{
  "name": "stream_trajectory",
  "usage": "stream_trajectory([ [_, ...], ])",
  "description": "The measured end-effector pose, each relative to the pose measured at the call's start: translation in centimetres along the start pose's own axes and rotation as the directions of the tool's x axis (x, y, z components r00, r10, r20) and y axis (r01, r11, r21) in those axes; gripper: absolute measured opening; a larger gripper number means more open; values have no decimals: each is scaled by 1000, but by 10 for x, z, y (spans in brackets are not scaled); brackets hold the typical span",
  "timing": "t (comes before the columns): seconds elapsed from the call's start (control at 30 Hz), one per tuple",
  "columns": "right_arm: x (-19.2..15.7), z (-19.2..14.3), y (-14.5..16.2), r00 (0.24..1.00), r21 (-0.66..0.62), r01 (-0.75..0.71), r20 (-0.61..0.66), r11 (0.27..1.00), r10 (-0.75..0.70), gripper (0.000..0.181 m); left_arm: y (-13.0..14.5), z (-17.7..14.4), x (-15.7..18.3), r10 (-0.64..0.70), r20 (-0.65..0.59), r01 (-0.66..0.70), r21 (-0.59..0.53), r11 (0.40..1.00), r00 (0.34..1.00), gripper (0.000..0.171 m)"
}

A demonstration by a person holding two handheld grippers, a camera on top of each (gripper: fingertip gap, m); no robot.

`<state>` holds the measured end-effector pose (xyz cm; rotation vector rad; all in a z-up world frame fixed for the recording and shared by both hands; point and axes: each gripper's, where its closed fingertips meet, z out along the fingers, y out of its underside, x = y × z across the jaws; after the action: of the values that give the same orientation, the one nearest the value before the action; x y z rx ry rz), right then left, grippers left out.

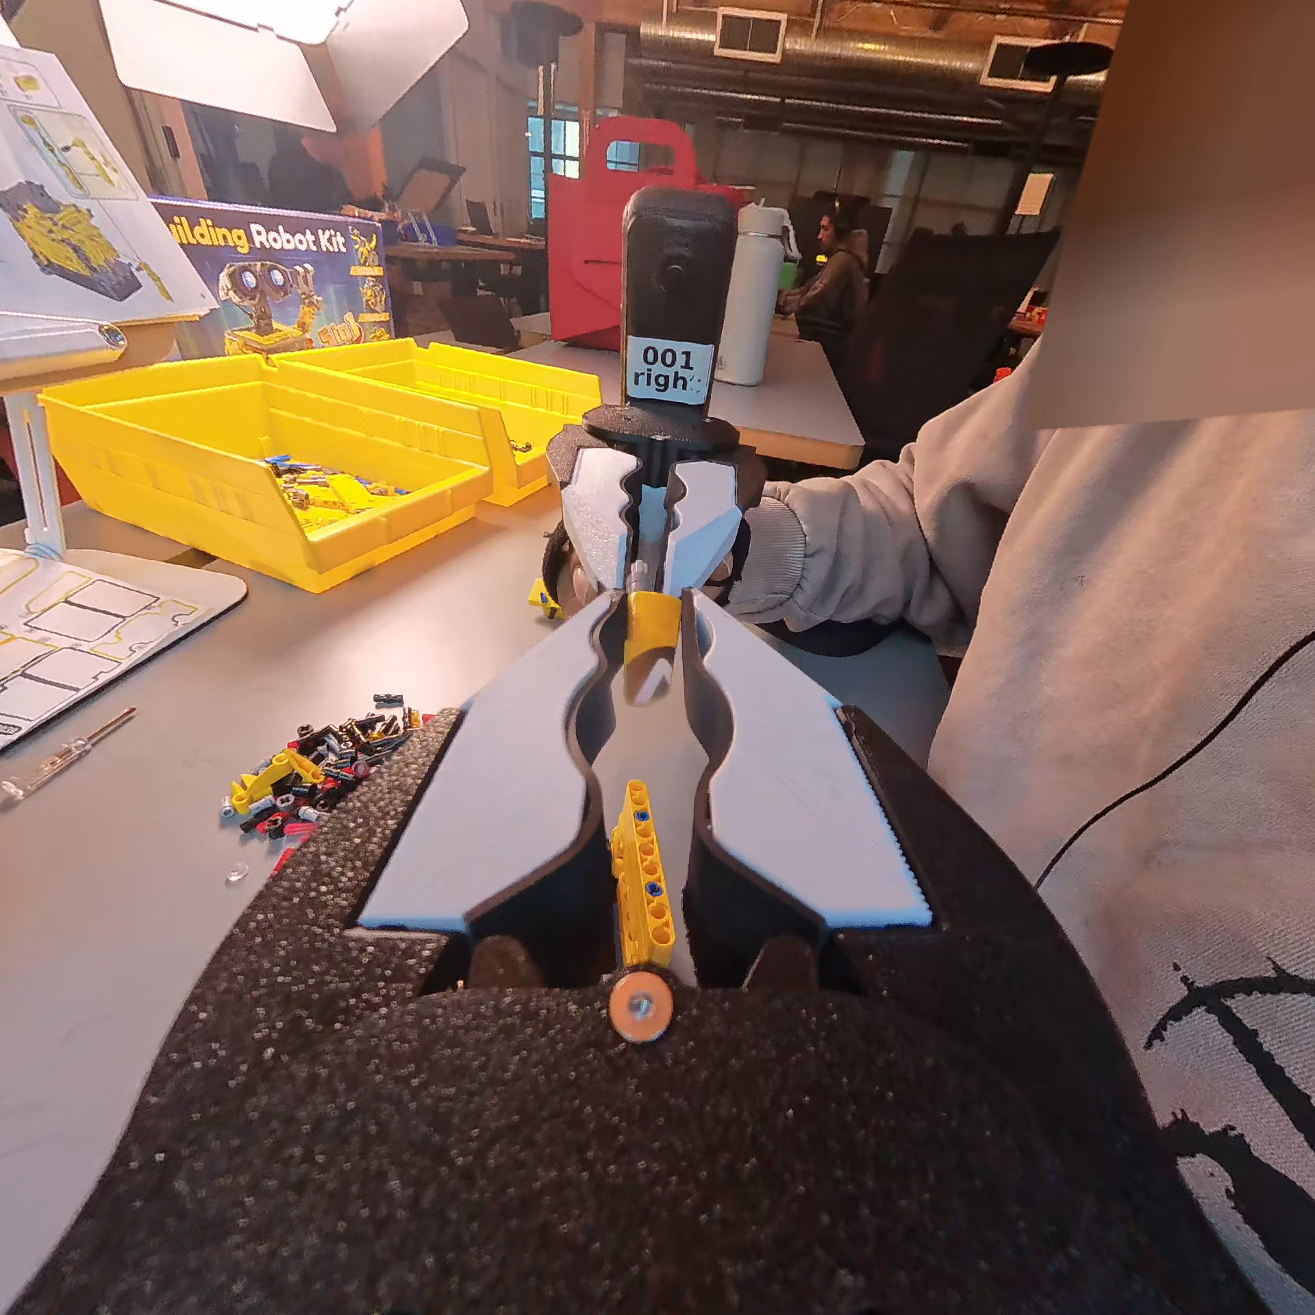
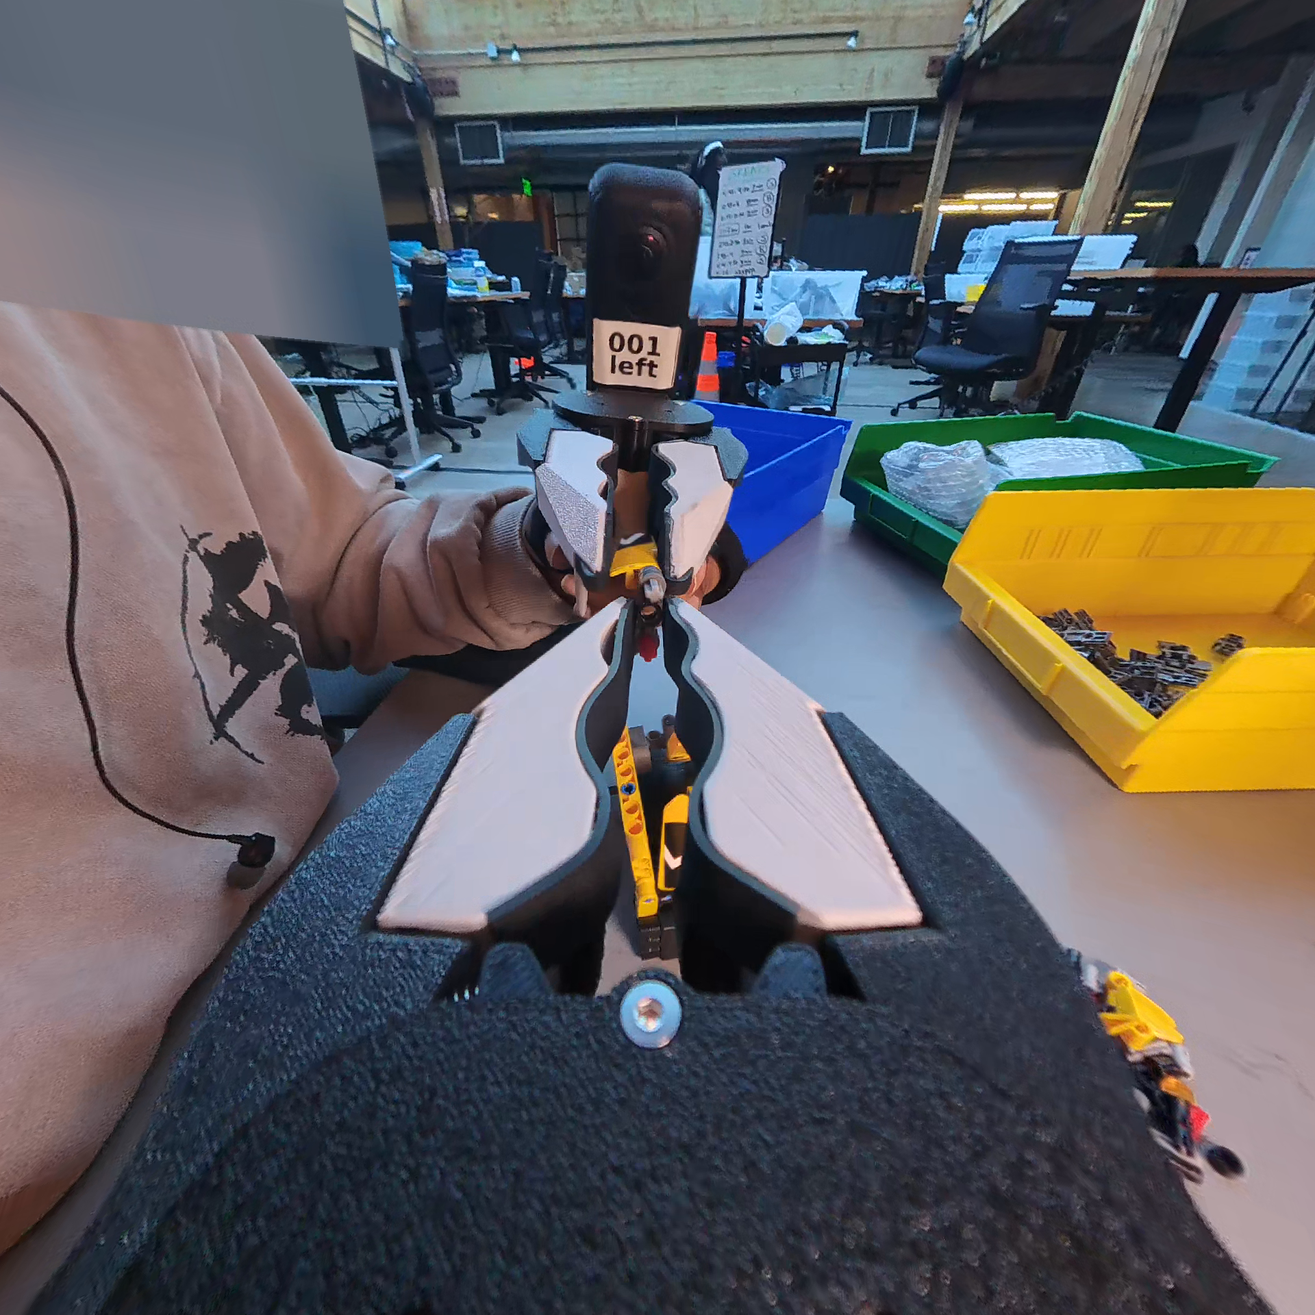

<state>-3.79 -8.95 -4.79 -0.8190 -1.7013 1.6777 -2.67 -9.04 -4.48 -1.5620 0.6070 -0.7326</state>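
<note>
Left tongs (image 1: 651,605) gripping yellow piece (image 1: 649,640)

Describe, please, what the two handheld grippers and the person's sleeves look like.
Both the left gripper and the right gripper have pale grey fingers with wavy black inner edges on a rough black body with a central silver screw. Each carries an upright black camera bearing a white label. The person wears a light beige sweatshirt with ribbed cuffs and a black print.

Glossy plastic bins (image 1: 235,455), matt tabletop (image 1: 128,925).
</note>
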Motion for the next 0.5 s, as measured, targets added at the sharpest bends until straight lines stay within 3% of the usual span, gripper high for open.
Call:
stream_trajectory([
  [0.17,3,-6,-1,1000,-7,-1,11,1000,1,4,3,-2,-3,-5,12,5,-21,1000,1000,14],
  [0.23,19,-31,-22,998,113,-59,-30,992,63,0,-6,-24,-20,-28,76,26,25,999,997,14],
  [0.33,39,-58,-39,991,138,2,-132,990,17,0,-2,-30,-24,-12,99,11,15,1000,995,14],
  [0.4,31,-46,-30,993,60,32,-115,998,-25,0,3,-19,-19,-14,71,14,-3,1000,997,14],
  [0.47,22,-28,-12,995,-57,54,-83,997,-59,21,11,-10,-14,31,65,-27,-57,998,997,14],
  [0.5,15,-20,-3,996,-111,63,-51,992,-69,22,14,-6,-11,40,53,-36,-76,997,998,14],
])
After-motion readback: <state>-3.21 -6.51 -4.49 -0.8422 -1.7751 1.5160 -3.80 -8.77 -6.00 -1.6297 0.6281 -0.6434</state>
